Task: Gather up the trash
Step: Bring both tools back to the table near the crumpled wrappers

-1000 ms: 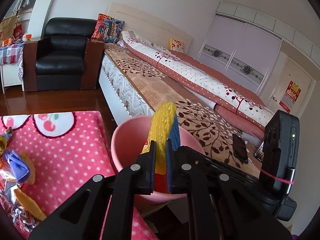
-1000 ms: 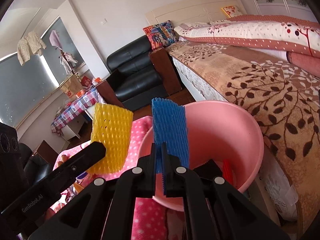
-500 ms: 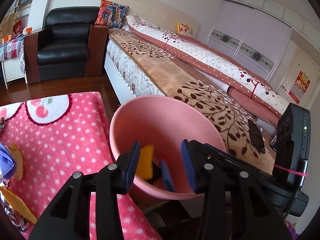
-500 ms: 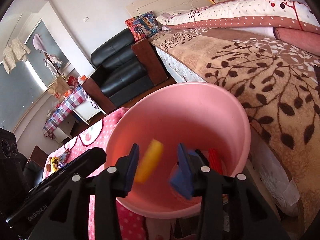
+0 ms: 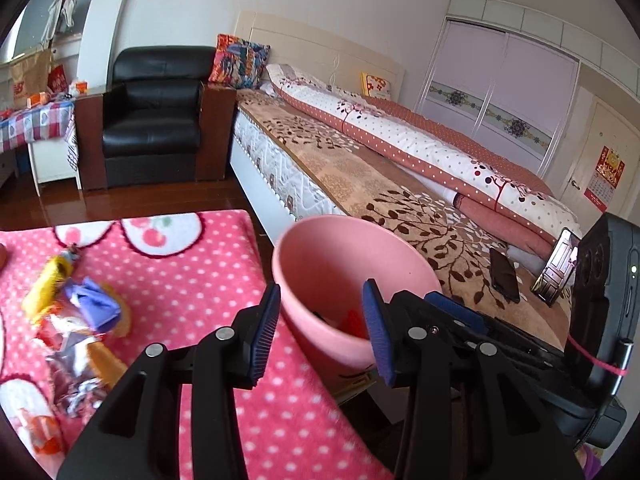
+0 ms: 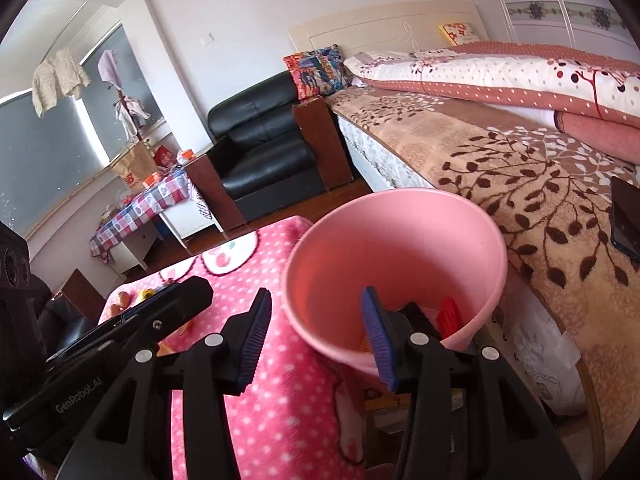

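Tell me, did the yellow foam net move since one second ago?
Yes. It left the left gripper, whose jaws have just been opening, and dropped into the pink bin; it is hidden now.

Bright daylight from the window [image 6: 60, 140] — fisheye-bent edges (dark corners), slight motion blur below.

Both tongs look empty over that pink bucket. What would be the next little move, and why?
Probably swing the left tongs back over the pink dotted cloth toward the pile of wrappers. Both the left and the right tongs have just been opening and hold nothing, the pink bucket already has pieces inside, and the pile remains on the cloth.
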Demonstrator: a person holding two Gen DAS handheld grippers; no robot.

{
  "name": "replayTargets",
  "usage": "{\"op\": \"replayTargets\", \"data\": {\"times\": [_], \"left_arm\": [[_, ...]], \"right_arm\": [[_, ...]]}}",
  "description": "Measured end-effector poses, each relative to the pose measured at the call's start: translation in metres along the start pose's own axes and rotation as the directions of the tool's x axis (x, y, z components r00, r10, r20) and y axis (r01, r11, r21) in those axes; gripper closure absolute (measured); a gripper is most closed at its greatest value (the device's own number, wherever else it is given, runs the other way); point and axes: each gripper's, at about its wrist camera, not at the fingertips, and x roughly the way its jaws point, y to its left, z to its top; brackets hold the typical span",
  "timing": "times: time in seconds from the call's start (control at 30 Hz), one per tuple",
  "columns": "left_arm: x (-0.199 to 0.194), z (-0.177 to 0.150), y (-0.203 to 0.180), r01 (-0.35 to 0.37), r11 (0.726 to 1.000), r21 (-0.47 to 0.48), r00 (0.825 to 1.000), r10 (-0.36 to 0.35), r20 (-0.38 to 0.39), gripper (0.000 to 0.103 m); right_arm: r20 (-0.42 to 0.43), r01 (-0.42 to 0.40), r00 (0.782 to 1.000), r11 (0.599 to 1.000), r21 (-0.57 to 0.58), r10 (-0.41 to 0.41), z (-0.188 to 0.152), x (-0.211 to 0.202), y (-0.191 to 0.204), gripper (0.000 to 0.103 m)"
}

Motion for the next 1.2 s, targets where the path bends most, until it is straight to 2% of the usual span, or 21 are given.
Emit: {"op": "replayTargets", "data": {"times": [0.3,0.53,0.73,0.93,1.1,1.2], "left_arm": [[-0.077,-0.024,0.032,-0.090,0.995,0.034,0.993,0.087,0.078,0.060],[-0.124,-0.045,0.077,-0.176,0.984,-0.010,0.979,0.176,0.098,0.060],[-0.154,-0.070,0.125,-0.252,0.964,-0.084,0.963,0.258,0.076,0.060],[-0.166,-0.100,0.169,-0.326,0.932,-0.156,0.944,0.329,-0.006,0.060],[-0.158,-0.113,0.186,-0.324,0.927,-0.189,0.946,0.317,-0.071,0.060],[-0.150,-0.113,0.186,-0.311,0.933,-0.182,0.950,0.302,-0.073,0.060]], "right_arm": [[-0.016,-0.079,0.997,0.993,-0.084,0.078,-0.037,-0.018,0.072,0.054],[-0.064,-0.146,0.988,0.978,-0.151,0.138,-0.065,-0.015,0.119,0.054],[-0.116,-0.187,0.979,0.962,-0.199,0.167,-0.082,-0.005,0.146,0.054],[-0.159,-0.218,0.970,0.949,-0.229,0.185,-0.091,0.006,0.161,0.054],[-0.195,-0.231,0.963,0.942,-0.242,0.186,-0.096,0.016,0.168,0.054],[-0.206,-0.231,0.961,0.941,-0.248,0.182,-0.096,0.023,0.168,0.054]]}}
